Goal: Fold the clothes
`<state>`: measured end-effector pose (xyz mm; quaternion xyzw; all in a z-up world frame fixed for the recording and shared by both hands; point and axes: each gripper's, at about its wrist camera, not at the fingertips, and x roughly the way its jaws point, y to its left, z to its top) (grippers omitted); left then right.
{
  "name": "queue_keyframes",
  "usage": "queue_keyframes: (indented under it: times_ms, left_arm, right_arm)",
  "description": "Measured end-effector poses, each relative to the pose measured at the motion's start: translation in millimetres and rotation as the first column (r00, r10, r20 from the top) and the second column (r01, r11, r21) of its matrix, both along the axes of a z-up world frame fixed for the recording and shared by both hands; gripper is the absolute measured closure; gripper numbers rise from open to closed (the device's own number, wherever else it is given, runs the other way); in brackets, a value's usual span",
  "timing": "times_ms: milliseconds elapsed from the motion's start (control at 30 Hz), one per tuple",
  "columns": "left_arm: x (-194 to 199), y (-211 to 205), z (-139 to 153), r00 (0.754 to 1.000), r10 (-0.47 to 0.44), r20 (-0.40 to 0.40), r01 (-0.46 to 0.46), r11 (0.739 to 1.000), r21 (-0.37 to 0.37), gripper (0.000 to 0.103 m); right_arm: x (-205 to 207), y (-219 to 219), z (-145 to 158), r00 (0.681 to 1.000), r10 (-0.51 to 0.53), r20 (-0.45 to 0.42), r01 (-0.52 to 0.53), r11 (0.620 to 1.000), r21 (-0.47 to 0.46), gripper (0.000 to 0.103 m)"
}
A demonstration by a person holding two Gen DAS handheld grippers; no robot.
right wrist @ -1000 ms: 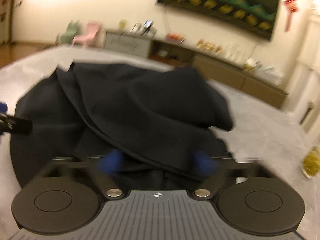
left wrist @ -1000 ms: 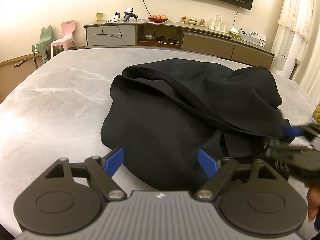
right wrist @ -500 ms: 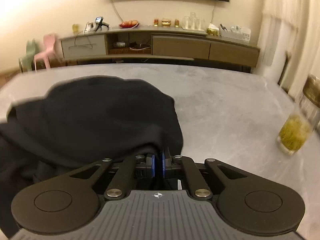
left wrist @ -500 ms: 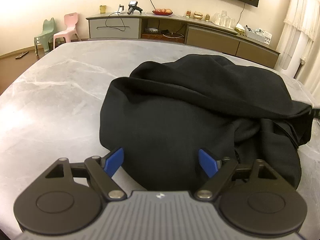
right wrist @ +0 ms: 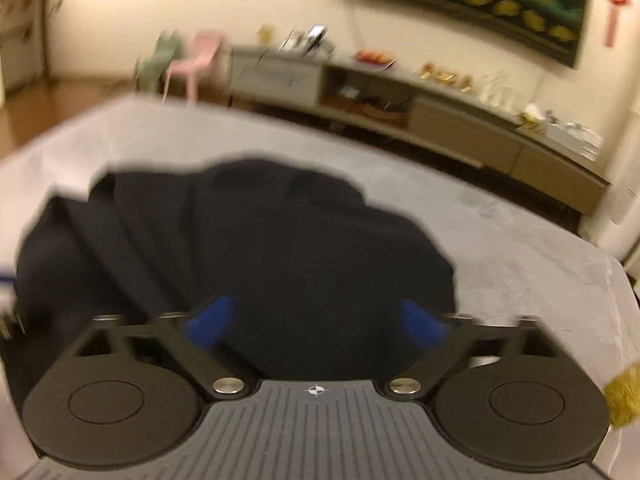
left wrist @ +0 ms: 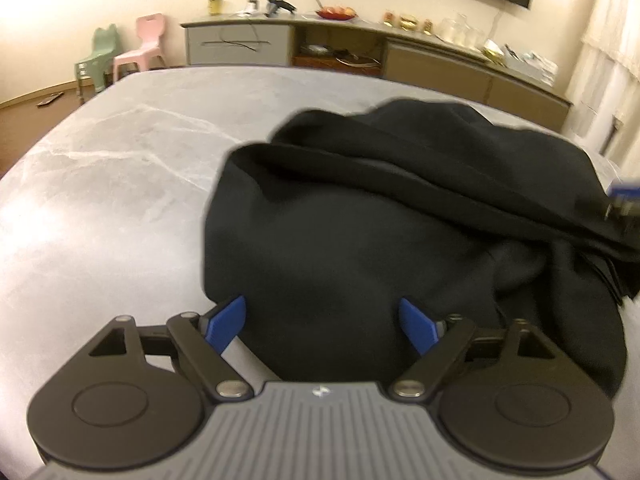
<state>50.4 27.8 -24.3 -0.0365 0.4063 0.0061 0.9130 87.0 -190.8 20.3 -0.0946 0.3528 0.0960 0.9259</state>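
Left wrist view: left gripper [left wrist: 322,322] points down at the near edge of the black garment [left wrist: 380,240].
Left gripper jaws: wide and opening, blue fingertips [left wrist: 224,322] on either side of the cloth's near edge, nothing pinched between them.
Black garment: a rumpled heap on the grey marble table [left wrist: 100,184], right of the table's middle, with a thick fold running across its far side.
Right wrist view: blurred; right gripper [right wrist: 316,322] over the near part of the black garment [right wrist: 260,240].
Right gripper jaws: opening, blue fingertips [right wrist: 210,322] well apart, cloth showing behind the gap, no pinch visible.
Far side: a long low sideboard [left wrist: 360,52] against the wall, with a pink chair [left wrist: 142,46] and a green chair [left wrist: 96,60] to its left.
Near right edge, right wrist view: a yellowish object [right wrist: 622,396], too blurred to identify.
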Motion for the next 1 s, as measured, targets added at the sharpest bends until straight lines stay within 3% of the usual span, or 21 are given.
queue_keyframes:
  times_ms: [100,267,333,400,433,467,500,533,633,700,733,833,900,933,967,1000]
  left_arm:
    - [14,15,6,0.998,0.054,0.027,-0.054,0.998,0.009,0.010]
    - [32,25,18,0.990,0.110,0.090,-0.116,0.991,0.062,0.005]
    - [39,19,10,0.995,0.086,0.057,-0.089,0.994,0.056,0.005]
    - [46,11,3,0.998,0.044,0.043,-0.046,0.997,0.054,0.032]
    - [49,8,1,0.999,0.012,0.044,-0.015,0.998,0.063,0.088]
    - [52,9,5,0.998,0.014,0.058,-0.017,0.998,0.059,0.103]
    - [56,11,10,0.997,0.022,0.074,-0.026,0.998,0.053,0.102]
    - [53,18,29,0.989,0.033,0.142,-0.039,0.998,0.043,0.102]
    - [44,41,92,0.926,0.069,0.370,-0.076,0.997,0.006,0.102]
    - [42,49,121,0.894,0.091,0.438,-0.108,0.994,0.014,0.102]
    - [45,48,124,0.900,0.078,0.429,-0.101,0.994,0.033,0.102]
    - [62,34,96,0.963,-0.019,0.267,-0.011,0.994,0.112,0.097]
    - [58,25,68,0.984,-0.066,0.167,0.043,0.989,0.138,0.087]
    - [55,25,59,0.987,-0.068,0.148,0.047,0.989,0.137,0.083]
    - [49,27,50,0.989,-0.059,0.137,0.040,0.990,0.134,0.065]
    - [45,29,45,0.991,-0.047,0.129,0.030,0.992,0.126,0.052]
  right_arm:
    - [1,-13,-4,1.000,-0.021,-0.015,0.022,0.999,0.048,0.085]
    - [-5,-28,19,0.995,-0.067,0.079,0.061,0.995,0.077,0.095]
    - [-5,-31,17,0.995,-0.071,0.077,0.063,0.993,0.096,0.100]
    - [-1,-36,15,0.996,-0.072,0.055,0.063,0.987,0.149,0.102]
    - [4,-43,15,0.996,-0.075,0.040,0.065,0.976,0.206,0.102]
    - [7,-53,18,0.995,-0.084,0.049,0.068,0.960,0.272,0.102]
    - [6,-67,29,0.991,-0.103,0.082,0.066,0.930,0.362,0.103]
    - [0,-84,46,0.983,-0.127,0.132,0.055,0.891,0.451,0.103]
    - [-31,-137,93,0.923,-0.241,0.300,0.001,0.781,0.625,0.103]
    - [-38,-159,98,0.895,-0.316,0.315,0.053,0.776,0.629,0.103]
    - [-34,-165,91,0.895,-0.344,0.284,0.110,0.787,0.607,0.103]
    - [-4,-163,47,0.915,-0.394,0.083,0.310,0.822,0.478,0.101]
    - [9,-152,28,0.936,-0.352,0.004,0.320,0.855,0.407,0.100]
    - [9,-145,27,0.945,-0.328,0.006,0.299,0.868,0.396,0.096]
    - [7,-138,29,0.955,-0.295,0.012,0.267,0.882,0.389,0.073]
    - [4,-129,32,0.967,-0.254,0.022,0.226,0.896,0.383,0.031]
